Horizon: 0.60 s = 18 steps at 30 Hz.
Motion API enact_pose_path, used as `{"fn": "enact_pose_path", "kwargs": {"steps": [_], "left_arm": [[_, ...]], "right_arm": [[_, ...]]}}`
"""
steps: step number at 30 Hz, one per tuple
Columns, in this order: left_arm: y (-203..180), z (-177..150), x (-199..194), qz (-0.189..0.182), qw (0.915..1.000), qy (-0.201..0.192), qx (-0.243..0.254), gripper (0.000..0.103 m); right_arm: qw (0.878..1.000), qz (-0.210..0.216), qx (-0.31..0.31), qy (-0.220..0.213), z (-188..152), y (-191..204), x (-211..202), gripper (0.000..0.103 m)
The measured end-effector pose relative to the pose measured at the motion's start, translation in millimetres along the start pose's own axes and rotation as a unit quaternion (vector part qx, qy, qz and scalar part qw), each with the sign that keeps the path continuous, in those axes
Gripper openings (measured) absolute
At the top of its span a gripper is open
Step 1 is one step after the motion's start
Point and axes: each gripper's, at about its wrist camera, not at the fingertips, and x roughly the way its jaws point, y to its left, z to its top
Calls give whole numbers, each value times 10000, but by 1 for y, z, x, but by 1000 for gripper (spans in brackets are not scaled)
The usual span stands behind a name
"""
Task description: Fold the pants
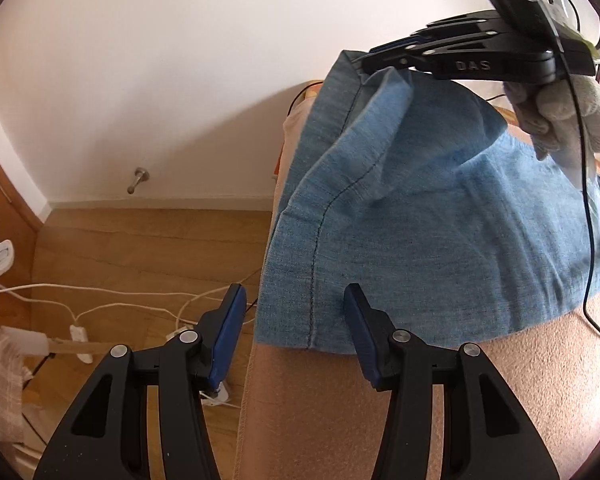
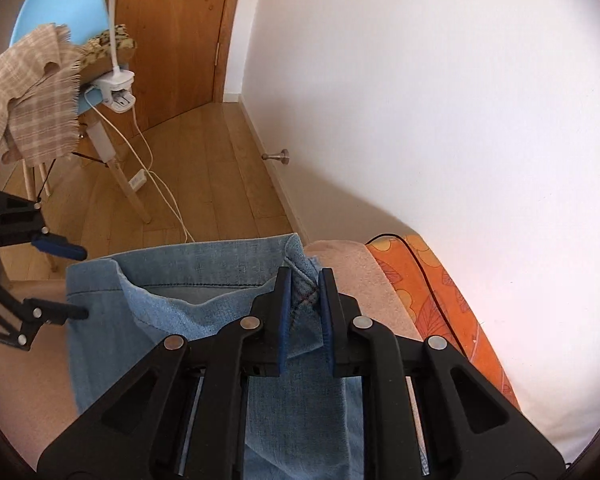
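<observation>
Light blue denim pants (image 1: 420, 220) (image 2: 204, 312) lie spread on a bed covered by a pinkish-beige blanket (image 1: 380, 400) (image 2: 20, 380). My right gripper (image 2: 305, 284) (image 1: 364, 64) is shut on a far hem corner and holds it up off the bed, so the cloth drapes down from it. A gloved hand (image 1: 572, 120) grips its handle. My left gripper (image 1: 294, 304) (image 2: 72, 280) stands open low over the near hem corner at the bed's edge. The seam lies between its fingers, and the pads do not press on the cloth.
Wooden floor left of the bed carries white cables and a power strip (image 1: 80, 332). A blue chair (image 2: 52, 4) holds a plaid cloth (image 2: 40, 100) and a clip lamp (image 2: 118, 88). A door stop (image 1: 138, 180) juts from the wall. Orange flowered sheet (image 2: 440, 300); black cable (image 1: 588, 240).
</observation>
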Motion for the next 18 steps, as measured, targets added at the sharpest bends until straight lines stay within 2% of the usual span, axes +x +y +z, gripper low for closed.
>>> {"fn": "enact_pose_path", "kwargs": {"steps": [4, 8, 13, 15, 17, 18], "left_arm": [[-2, -2, 6, 21, 9999, 51, 124, 50], [0, -2, 8, -7, 9999, 54, 98, 50], [-3, -1, 7, 42, 9999, 54, 88, 50], [-7, -1, 5, 117, 9998, 45, 120, 49], [-12, 0, 1, 126, 9998, 27, 115, 49], [-14, 1, -3, 110, 9999, -5, 87, 49]], "right_arm": [[9994, -1, 308, 180, 6, -7, 38, 14], [9967, -62, 790, 192, 6, -18, 48, 23], [9938, -78, 1105, 39, -8, -38, 19, 26], [9898, 119, 1414, -94, -19, -45, -3, 28], [9857, 182, 1658, -218, -34, -49, -30, 45], [9845, 128, 1726, -286, -43, -49, -46, 49]]}}
